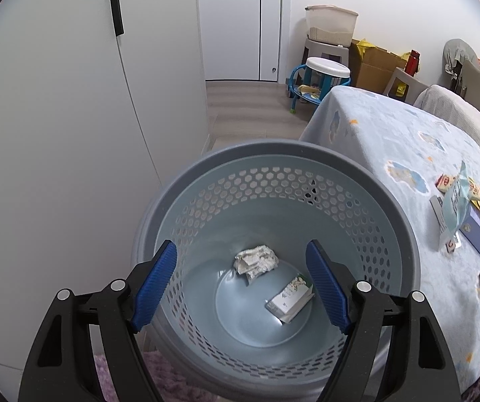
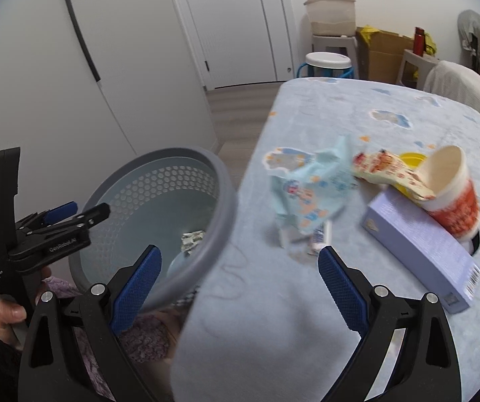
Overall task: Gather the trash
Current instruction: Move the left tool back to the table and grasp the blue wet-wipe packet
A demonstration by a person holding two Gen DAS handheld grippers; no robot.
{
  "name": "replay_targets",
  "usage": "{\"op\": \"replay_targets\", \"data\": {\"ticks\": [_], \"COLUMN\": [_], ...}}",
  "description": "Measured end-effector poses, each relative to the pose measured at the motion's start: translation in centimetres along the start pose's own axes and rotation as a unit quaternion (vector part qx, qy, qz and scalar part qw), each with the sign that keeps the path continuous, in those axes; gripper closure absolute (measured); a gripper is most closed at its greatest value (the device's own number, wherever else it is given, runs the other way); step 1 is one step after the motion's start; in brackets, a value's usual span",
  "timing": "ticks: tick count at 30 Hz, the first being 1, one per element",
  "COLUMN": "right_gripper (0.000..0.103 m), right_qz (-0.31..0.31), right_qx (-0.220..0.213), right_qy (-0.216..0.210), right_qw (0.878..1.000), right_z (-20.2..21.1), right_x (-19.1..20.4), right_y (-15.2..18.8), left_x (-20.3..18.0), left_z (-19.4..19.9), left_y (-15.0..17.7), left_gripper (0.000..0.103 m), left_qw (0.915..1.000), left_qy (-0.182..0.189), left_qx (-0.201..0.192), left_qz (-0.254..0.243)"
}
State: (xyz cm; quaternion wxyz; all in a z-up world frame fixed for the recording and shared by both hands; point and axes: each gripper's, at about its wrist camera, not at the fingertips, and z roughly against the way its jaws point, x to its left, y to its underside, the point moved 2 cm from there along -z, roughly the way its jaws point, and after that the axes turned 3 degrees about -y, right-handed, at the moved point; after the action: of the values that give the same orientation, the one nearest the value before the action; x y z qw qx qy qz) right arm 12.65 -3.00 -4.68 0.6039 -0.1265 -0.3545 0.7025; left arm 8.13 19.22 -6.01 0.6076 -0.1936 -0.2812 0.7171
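Left claw (image 1: 241,281) spread wide, empty, poised over the mouth of the grey bin (image 1: 240,154). Bin bottom holds a crumpled paper wad (image 1: 256,261) and a small carton (image 1: 290,298), apart from each other. Right claw (image 2: 238,283) also wide, empty, above the near edge of the tabletop (image 2: 323,117). Beyond it on the cloth: pale blue wrapper (image 2: 310,191), purple box (image 2: 417,244), then a tipped paper cup (image 2: 451,187) leaning on that box. Bin stands just beside the tabletop.
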Motion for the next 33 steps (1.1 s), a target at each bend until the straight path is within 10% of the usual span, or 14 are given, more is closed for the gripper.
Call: {"op": "replay_targets", "data": {"ticks": [14, 33], "right_gripper": [0.010, 0.010], "right_qz": [-0.060, -0.128], "right_qx": [-0.015, -0.034], "right_qy": [0.065, 0.052], "right_qw": [0.996, 0.990], "right_z": [4.8, 5.9], "right_x": [-9.7, -15.9], "right_y": [2.8, 4.1], "left_x": [-5.8, -20.6], "left_z": [1.7, -0.3], "left_y": [1.5, -2.1], "left_gripper": [0.027, 0.025], "left_qw": [0.9983, 0.9778], "left_qy": [0.046, 0.154], "left_qx": [0.021, 0.040], "left_qz": [-0.031, -0.136]}}
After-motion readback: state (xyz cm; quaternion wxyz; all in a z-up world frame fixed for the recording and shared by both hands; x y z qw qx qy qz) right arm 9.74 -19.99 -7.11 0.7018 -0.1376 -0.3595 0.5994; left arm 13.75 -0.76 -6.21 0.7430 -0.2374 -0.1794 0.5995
